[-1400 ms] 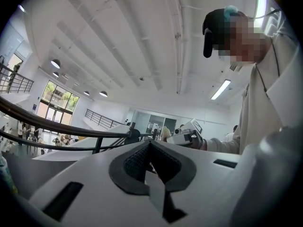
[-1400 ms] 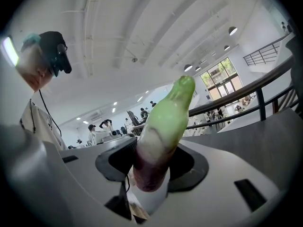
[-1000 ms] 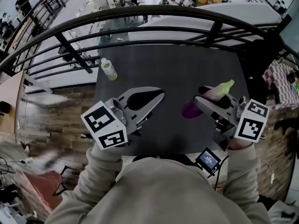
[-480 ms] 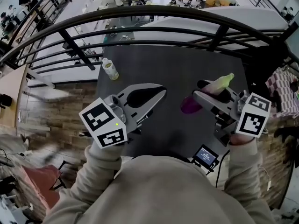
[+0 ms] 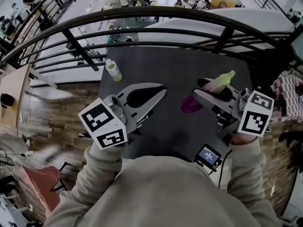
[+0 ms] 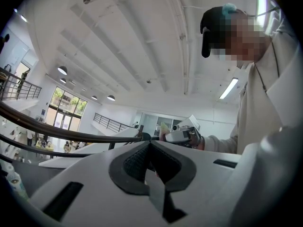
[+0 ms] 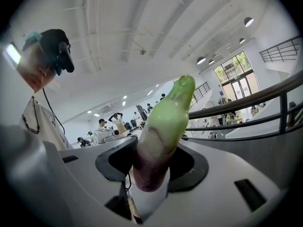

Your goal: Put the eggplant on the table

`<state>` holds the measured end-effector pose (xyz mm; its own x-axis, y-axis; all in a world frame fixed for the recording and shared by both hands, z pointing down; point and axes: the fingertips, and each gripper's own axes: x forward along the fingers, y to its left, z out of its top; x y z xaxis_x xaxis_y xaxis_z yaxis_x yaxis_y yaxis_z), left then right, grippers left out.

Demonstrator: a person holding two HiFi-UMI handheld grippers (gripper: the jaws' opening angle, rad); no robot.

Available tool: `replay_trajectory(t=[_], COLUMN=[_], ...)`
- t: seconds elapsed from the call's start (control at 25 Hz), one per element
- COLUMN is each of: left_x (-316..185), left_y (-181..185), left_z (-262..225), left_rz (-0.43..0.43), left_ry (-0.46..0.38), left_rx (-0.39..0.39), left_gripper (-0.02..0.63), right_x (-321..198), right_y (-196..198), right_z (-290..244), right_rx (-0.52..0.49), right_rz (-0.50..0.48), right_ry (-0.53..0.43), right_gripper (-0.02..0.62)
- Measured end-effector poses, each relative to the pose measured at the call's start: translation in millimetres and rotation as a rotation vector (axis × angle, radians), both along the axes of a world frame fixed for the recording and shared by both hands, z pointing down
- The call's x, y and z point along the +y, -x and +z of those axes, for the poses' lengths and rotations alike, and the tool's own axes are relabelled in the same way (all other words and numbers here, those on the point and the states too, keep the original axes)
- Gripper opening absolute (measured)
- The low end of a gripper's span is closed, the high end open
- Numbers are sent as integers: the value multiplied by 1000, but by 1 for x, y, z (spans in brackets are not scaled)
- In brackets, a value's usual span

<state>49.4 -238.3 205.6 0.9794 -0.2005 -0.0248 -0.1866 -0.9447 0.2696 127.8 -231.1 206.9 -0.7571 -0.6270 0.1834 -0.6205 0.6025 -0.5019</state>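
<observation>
One bottle (image 5: 112,70) on the table (image 5: 180,65), far left; railing (image 5: 156,12) beyond

bright even daylight from tall windows (image 6: 66,110) and ceiling lamps (image 6: 62,70), strong fisheye bending at edges, floor (image 5: 57,122) motion-blurred

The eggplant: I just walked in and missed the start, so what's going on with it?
A person holds a hand-held gripper in each hand over a dark table. The right hand-held gripper is clamped on the eggplant, its green tip sticking out past the jaws, and has not let it go onto the table. The left hand-held gripper is shut and empty beside it. A bottle sits near the table's far left corner.
</observation>
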Motion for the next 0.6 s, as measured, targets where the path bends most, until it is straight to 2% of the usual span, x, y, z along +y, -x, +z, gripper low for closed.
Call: replay_trajectory(t=[0.6], left_x=[-1], left_y=[-4], left_z=[3], left_rz=[-12], left_ry=[8], left_rx=[7], left_gripper=[6], right_x=[-1], right_y=[-1], right_z=[5], right_rx=[-4], right_rz=[-14], right_ry=[5], right_gripper=[196])
